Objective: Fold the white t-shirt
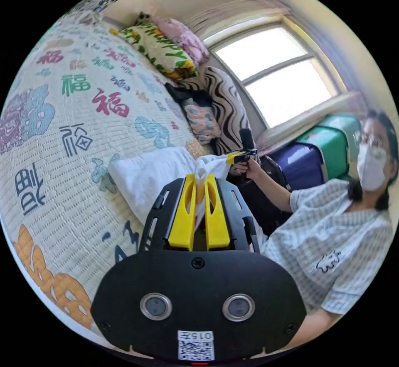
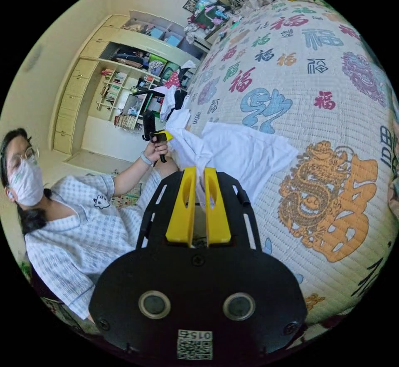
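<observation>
On the bed [image 1: 62, 143] we hold the white t-shirt [image 1: 149, 176] by one edge, left claw [image 1: 200, 184] and right claw [image 2: 198, 178] both clamped on cloth; folding barely begun, we judge

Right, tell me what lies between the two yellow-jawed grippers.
A raised span of the white cotton t-shirt runs from the left gripper to the right gripper, both clamped on it, in the left gripper view; the rest lies on the patterned bed cover.

White t-shirt [image 1: 145, 176] on the cream bedspread [image 1: 83, 105] printed with red, green, blue characters and an orange dragon [image 2: 328, 205]; beside the bedspread, a zebra-striped cushion [image 1: 226, 101]; yellow-jawed black left gripper [image 1: 200, 182]; person's checked shirt [image 1: 328, 242].
</observation>
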`<state>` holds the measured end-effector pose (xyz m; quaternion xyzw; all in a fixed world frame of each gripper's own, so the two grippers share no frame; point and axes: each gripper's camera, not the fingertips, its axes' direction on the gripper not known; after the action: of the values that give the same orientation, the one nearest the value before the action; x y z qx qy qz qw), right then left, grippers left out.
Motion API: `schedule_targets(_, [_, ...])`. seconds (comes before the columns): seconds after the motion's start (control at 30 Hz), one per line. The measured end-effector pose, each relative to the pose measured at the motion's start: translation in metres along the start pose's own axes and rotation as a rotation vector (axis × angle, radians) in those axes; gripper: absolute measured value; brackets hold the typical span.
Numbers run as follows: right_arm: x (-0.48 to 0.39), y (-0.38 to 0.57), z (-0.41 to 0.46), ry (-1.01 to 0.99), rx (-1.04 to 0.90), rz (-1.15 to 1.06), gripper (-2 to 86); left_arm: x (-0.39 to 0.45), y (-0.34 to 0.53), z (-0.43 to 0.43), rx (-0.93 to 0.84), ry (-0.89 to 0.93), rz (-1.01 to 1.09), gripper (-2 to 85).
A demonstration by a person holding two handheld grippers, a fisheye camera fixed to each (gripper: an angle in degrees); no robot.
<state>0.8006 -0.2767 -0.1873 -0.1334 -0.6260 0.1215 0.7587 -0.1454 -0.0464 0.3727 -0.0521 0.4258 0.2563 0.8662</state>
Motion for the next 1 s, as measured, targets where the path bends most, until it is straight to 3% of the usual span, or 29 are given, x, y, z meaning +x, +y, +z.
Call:
schedule_targets(0.17, [0.07,-0.057,0.008,-0.015,-0.019,0.163,3.2,-0.074,-0.045,0.024,-0.05,0.007,-0.239,1.4])
schedule_targets(0.43, [0.12,-0.086,0.016,0.011,0.011,0.258,0.9,-0.095,-0.053,0.029,-0.07,-0.042,-0.338,4.5])
schedule_targets(0.53, [0.103,-0.078,0.004,0.113,0.081,0.185,1.6,-0.072,-0.044,-0.004,0.084,-0.184,-0.298,4.4])
schedule_targets(0.63, [0.06,-0.069,0.005,0.267,0.114,0.026,1.8,-0.029,-0.043,-0.014,0.046,-0.205,-0.173,5.2])
schedule_targets(0.73, [0.03,-0.073,0.036,0.261,0.098,-0.088,0.9,0.009,-0.043,0.014,-0.011,-0.226,-0.06,5.3])
schedule_targets(1.0, [0.084,-0.102,0.113,0.447,-0.076,0.054,-0.5,-0.017,-0.043,0.065,-0.067,-0.239,-0.18,-0.4])
